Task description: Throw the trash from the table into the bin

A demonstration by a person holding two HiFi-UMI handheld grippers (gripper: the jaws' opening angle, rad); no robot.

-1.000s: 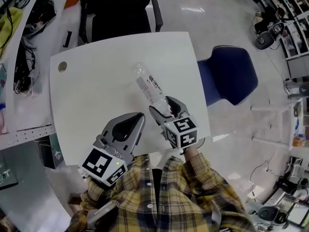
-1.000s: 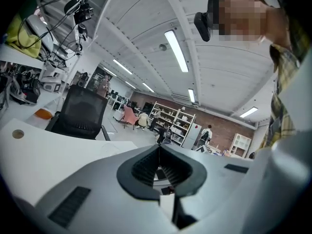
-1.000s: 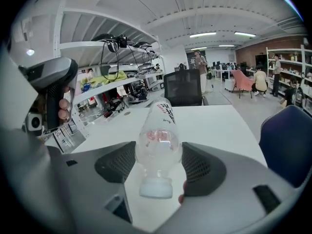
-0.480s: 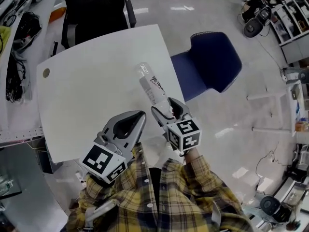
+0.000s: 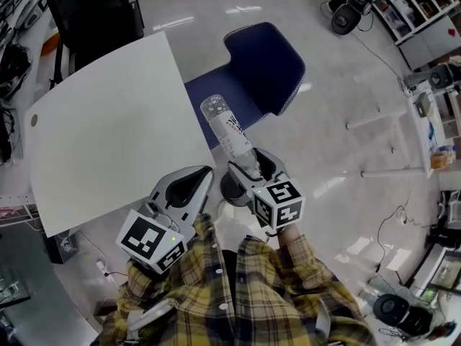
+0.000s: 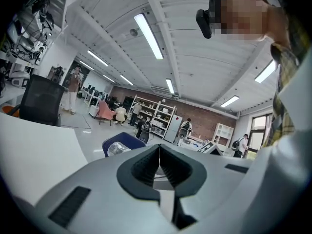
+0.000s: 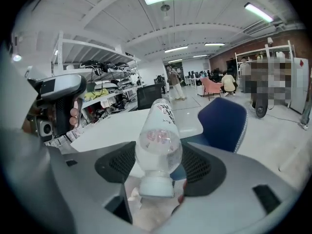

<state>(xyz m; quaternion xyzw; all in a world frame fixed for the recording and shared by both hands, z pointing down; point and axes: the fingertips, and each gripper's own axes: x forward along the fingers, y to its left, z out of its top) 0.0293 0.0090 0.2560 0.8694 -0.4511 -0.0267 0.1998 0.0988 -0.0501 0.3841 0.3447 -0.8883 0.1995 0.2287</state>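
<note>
Jaws on right gripper (image 5: 248, 166) clamp bottle (image 5: 229, 132) at neck; left gripper (image 6: 159, 149) jaws closed, empty. Head view hides cap (image 7: 156, 186).

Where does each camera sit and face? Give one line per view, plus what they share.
Head view: on the person's head, facing steeply down at table, blue chair and floor; shows plaid shirt, left gripper and right gripper.
Left gripper view: on the left gripper, facing along its shut, empty jaws across the room; shows the shirt's edge.
Right gripper view: on the right gripper, facing along jaws clamping a plastic bottle; shows fingers at left.
Shared: all three show bottle, chair, table.
</note>
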